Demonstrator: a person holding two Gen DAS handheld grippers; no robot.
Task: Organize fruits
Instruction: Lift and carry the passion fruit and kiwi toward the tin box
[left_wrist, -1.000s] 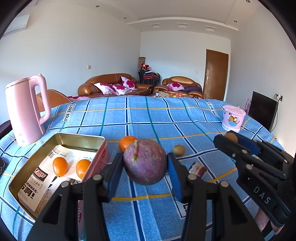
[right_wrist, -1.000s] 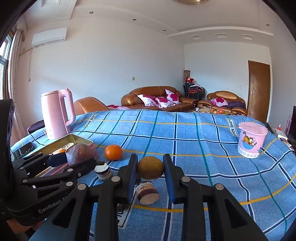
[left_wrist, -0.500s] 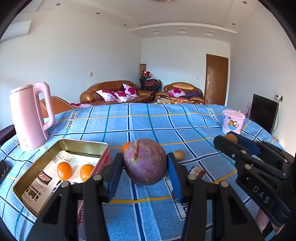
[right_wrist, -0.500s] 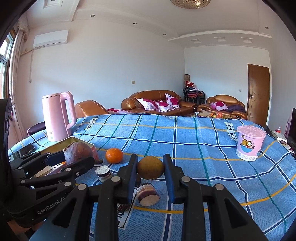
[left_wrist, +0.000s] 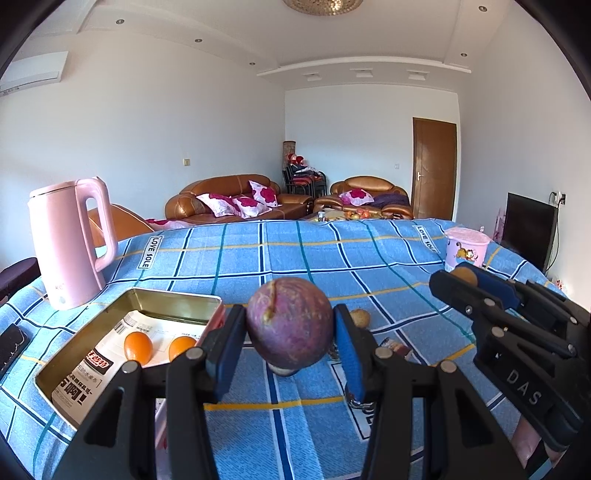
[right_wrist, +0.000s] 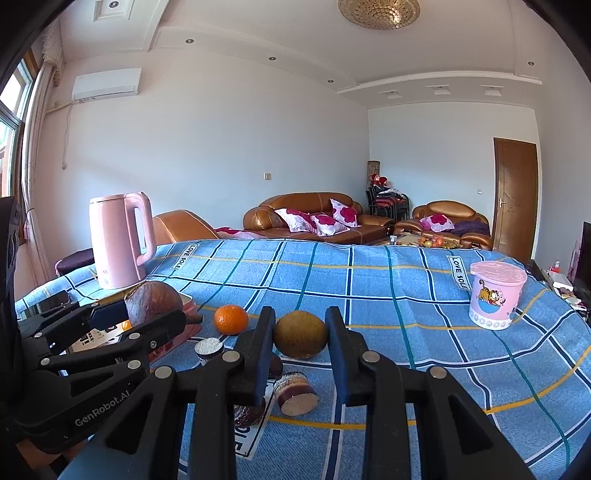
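Both tongs loaded, lots of bare blue cloth ahead

Left tongs (left_wrist: 290, 328) clamp a purple fruit (left_wrist: 290, 325), right tongs (right_wrist: 300, 334) a brown fruit (right_wrist: 301, 334); tin (left_wrist: 173, 301) has two oranges (left_wrist: 138, 347).

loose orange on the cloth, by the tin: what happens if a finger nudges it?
The orange looks round, so it likely rolls on the flat cloth. Small, probably light. The tin wall beside it may stop it.

Bright daylight floods in from the window (right_wrist: 9, 122) on the left, so colours look clean and sharp. Heavy fisheye bending and black vignetting hit every corner. Soft shadows sit under the fruit; walls look slightly blue-tinted.
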